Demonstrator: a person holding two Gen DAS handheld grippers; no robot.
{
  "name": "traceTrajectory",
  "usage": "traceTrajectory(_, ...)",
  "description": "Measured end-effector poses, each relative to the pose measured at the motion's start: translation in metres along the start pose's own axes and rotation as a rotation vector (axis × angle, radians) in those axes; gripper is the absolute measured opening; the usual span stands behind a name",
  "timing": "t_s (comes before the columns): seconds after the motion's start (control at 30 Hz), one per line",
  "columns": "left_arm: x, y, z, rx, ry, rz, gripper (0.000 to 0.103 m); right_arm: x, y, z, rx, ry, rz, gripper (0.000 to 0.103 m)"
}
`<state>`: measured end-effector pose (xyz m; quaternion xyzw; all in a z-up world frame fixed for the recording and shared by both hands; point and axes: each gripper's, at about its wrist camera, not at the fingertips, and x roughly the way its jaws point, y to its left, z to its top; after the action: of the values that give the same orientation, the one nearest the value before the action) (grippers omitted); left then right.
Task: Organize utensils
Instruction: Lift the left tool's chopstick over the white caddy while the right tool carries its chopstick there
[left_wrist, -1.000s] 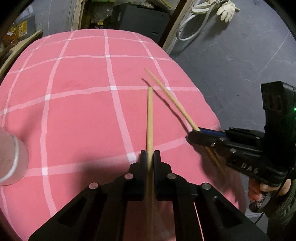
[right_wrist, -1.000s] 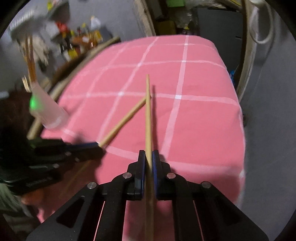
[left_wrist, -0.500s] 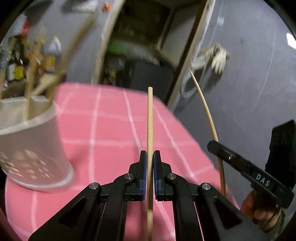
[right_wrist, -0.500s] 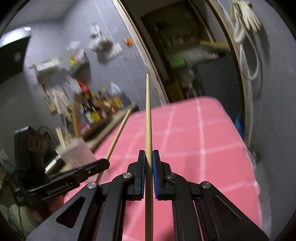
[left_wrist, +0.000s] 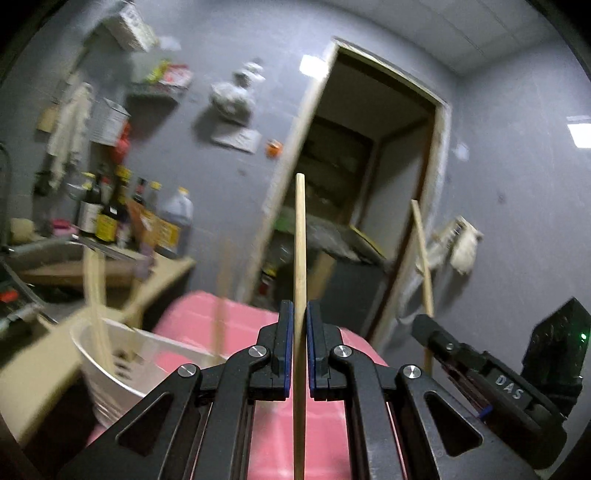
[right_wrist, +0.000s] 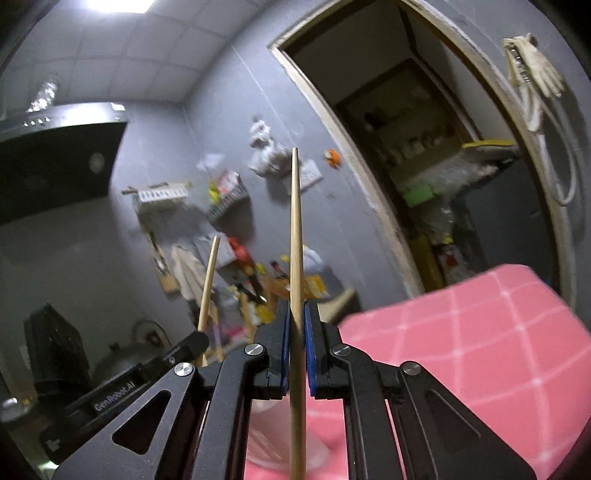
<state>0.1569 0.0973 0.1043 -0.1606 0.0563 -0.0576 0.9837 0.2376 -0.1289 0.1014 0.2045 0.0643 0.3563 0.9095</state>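
Note:
My left gripper (left_wrist: 300, 317) is shut on a wooden chopstick (left_wrist: 300, 240) that points upright, above the pink checked table. A white perforated utensil holder (left_wrist: 110, 365) with several chopsticks in it stands just below and to the left of that gripper. My right gripper (right_wrist: 295, 317) is shut on a second chopstick (right_wrist: 295, 221), also upright. It shows in the left wrist view (left_wrist: 424, 321) at the right with its chopstick (left_wrist: 421, 254). The left gripper (right_wrist: 199, 338) and its chopstick (right_wrist: 208, 280) show at the left of the right wrist view.
The pink checked tablecloth (right_wrist: 480, 332) covers the table below both grippers. A counter with bottles (left_wrist: 122, 221) stands at the left against the grey wall. An open doorway (left_wrist: 369, 184) lies behind the table.
Both grippers have lifted their chopsticks off the table and tilted them upright. The left gripper has moved over beside the white holder.

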Motion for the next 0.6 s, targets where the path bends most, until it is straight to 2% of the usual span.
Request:
traceTrajectory(0.23,-0.008,0.074,0.033,-0.106,-0.107,0.139,0.005,0.056,0.025,-0.003,0.041,-0.069,0.077,0.006)
traceTrajectory(0.4,-0.005,0.117,0.043,-0.167,-0.169,0.216,0.005,0.074,0.026,-0.013,0.038,-0.114,0.041,0.006)
traceTrajectory(0.6,0.011,0.136,0.044,-0.158,-0.200,0.276,0.005,0.080,0.019,-0.025,0.026,-0.136,0.014,0.006)
